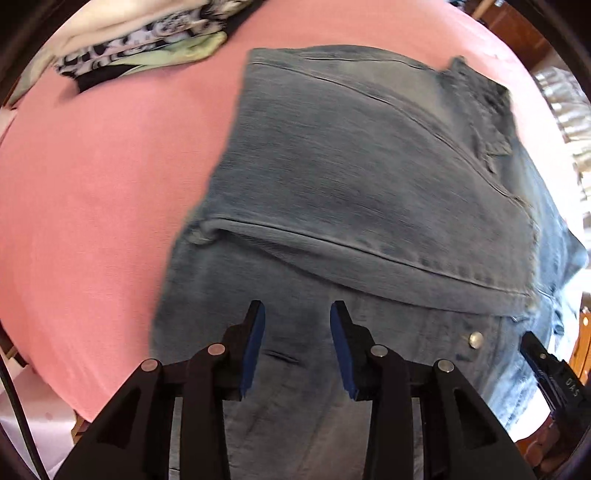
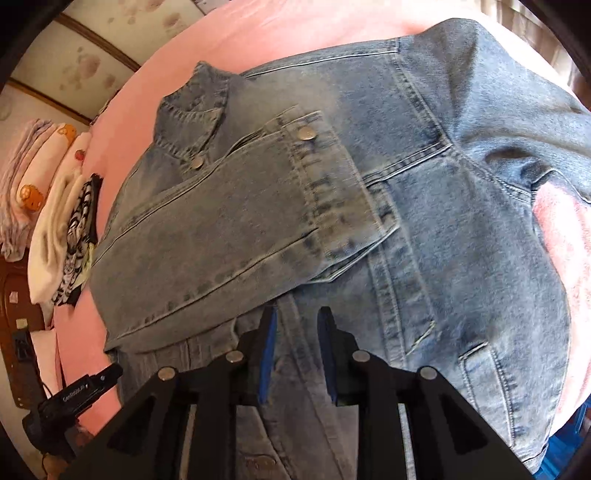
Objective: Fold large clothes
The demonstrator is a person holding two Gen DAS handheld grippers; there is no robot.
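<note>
Bare pink bed (image 1: pixel 92 192) left of left hand-held gripper (image 1: pixel 297 314); both hand-held grippers, right one (image 2: pixel 295 317), apart, empty, above faded denim jacket (image 2: pixel 424 184), sleeve (image 2: pixel 229 221) folded across.

A faded blue denim jacket (image 2: pixel 424 192) lies flat on the pink bedsheet (image 2: pixel 280 33), one sleeve (image 2: pixel 236 229) folded across its front, cuff toward two o'clock.

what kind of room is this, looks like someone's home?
Most likely a bedroom in a home. The denim jacket lies on a broad pink sheet that looks like a bed, folded clothes are stacked at its edge, and patterned wallpaper with dark wooden furniture stands beyond.
</note>
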